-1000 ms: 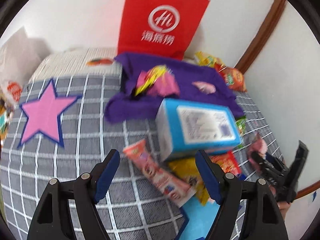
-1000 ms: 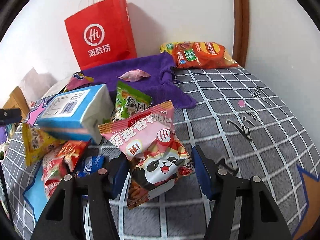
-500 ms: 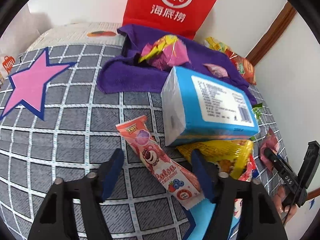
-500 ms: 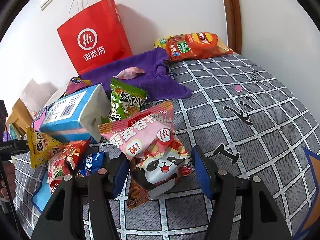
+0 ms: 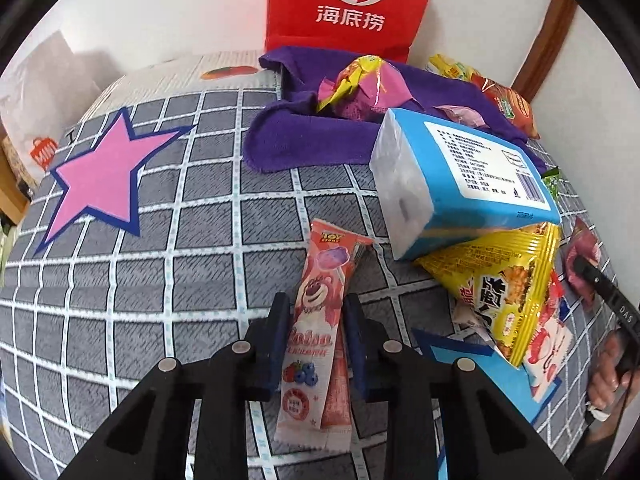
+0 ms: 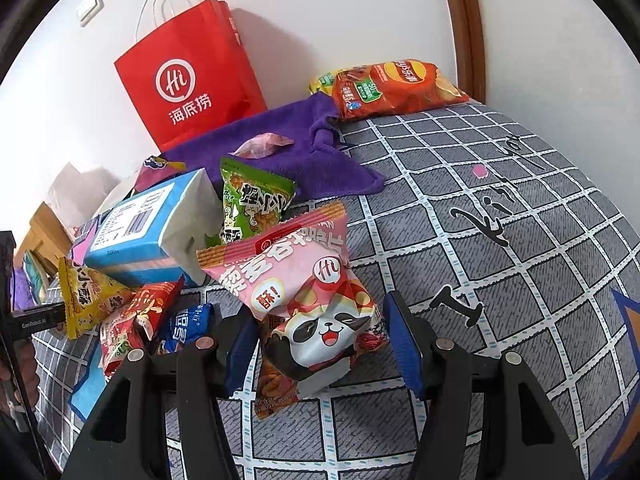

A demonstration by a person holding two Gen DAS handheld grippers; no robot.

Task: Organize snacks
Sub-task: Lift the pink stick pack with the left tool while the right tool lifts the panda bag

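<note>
Left gripper (image 5: 313,322) dropped onto pink candy stick (image 5: 316,332), jaws closing on it. Right gripper (image 6: 320,344) unmoved, jaws open around panda snack bag (image 6: 304,300).

A long pink bear-printed stick packet (image 5: 316,312) lies flat on the checked bed (image 5: 168,240); at two o'clock, a blue box (image 5: 460,184) rests atop a yellow packet (image 5: 504,284).

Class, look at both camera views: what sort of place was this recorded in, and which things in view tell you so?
Most likely a bedroom at home: the snacks lie on a bed with a grey checked bedspread, a pillow sits at the wall end, and a wooden door frame stands beside it.
</note>
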